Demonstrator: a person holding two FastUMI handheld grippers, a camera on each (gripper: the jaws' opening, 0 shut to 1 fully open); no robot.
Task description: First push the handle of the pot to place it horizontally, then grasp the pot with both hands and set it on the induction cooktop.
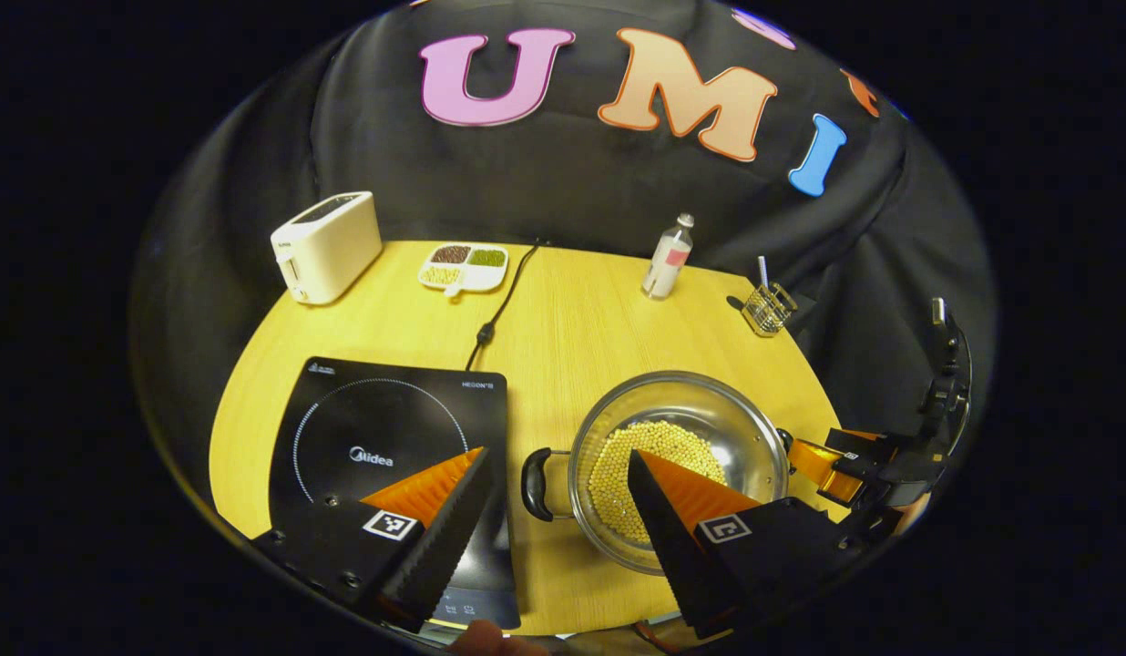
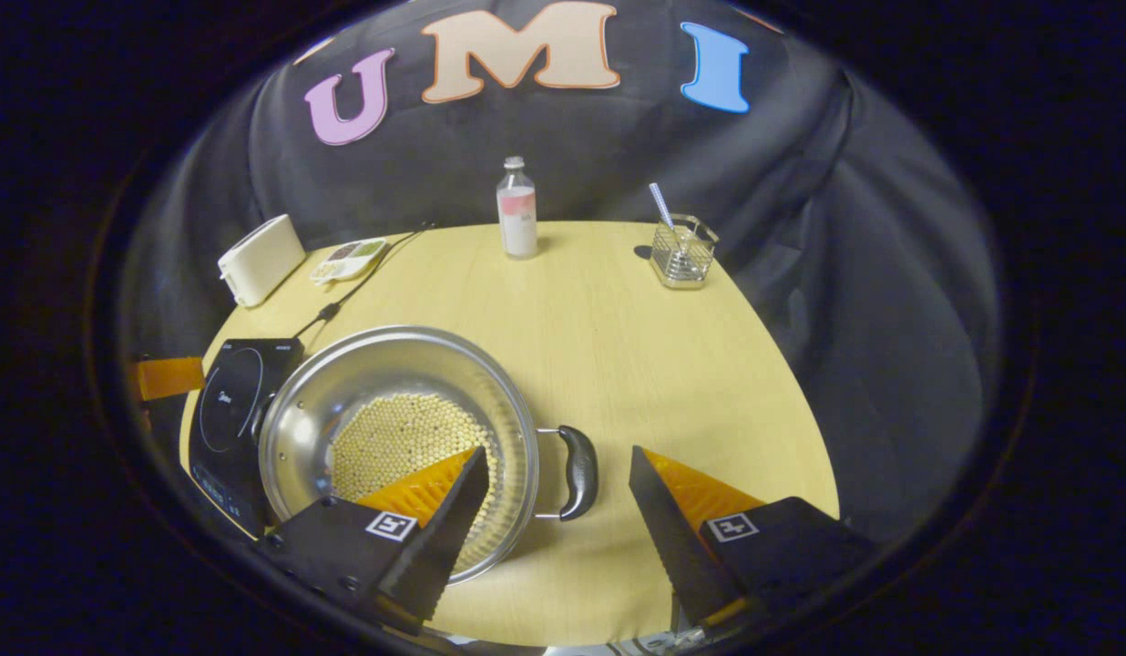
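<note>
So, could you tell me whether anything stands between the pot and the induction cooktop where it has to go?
Nothing visible does. The pot sits on the table beside the induction cooktop, with a bare strip of wood between them. The cooktop's cable runs off toward the back, away from that gap.

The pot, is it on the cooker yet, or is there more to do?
Not yet. The pot sits on the table beside the induction cooktop, handles already lying sideways. Each open hand-held gripper, left and right, is lined up with a handle. Gripping, lifting and setting it down are left.
</note>
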